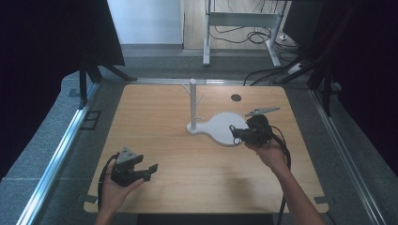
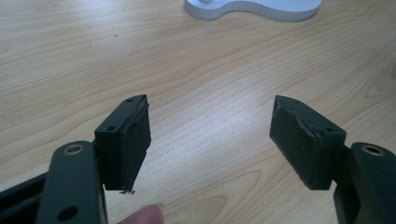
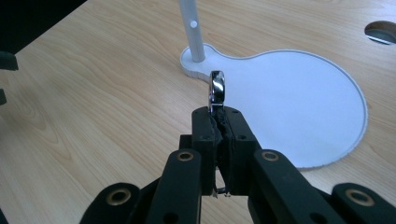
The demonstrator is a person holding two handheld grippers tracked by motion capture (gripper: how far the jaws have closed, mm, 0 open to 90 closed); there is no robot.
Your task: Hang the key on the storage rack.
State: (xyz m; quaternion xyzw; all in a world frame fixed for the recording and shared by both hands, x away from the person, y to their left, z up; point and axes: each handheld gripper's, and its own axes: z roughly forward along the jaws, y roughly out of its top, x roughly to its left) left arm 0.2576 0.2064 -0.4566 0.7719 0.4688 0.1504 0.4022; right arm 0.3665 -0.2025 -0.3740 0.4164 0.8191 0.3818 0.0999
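Note:
A white stand has a flat rounded base [image 1: 220,129] and an upright post [image 1: 193,101] with small pegs, and sits mid-table. My right gripper [image 1: 233,131] hovers over the base's near right edge. In the right gripper view its jaws [image 3: 218,112] are shut on a small shiny metal ring [image 3: 217,87], which sticks up edge-on above the pads in front of the base [image 3: 303,102] and post [image 3: 192,28]. My left gripper [image 1: 150,169] rests near the table's front left, held in a hand. Its jaws [image 2: 210,135] stand open over bare wood, the base's edge [image 2: 261,8] far ahead.
The wooden table [image 1: 155,126] has a round cable hole [image 1: 236,98] at the back right. Metal rails run along both sides. Beyond the far edge are desk legs and cables [image 1: 253,35] on the floor.

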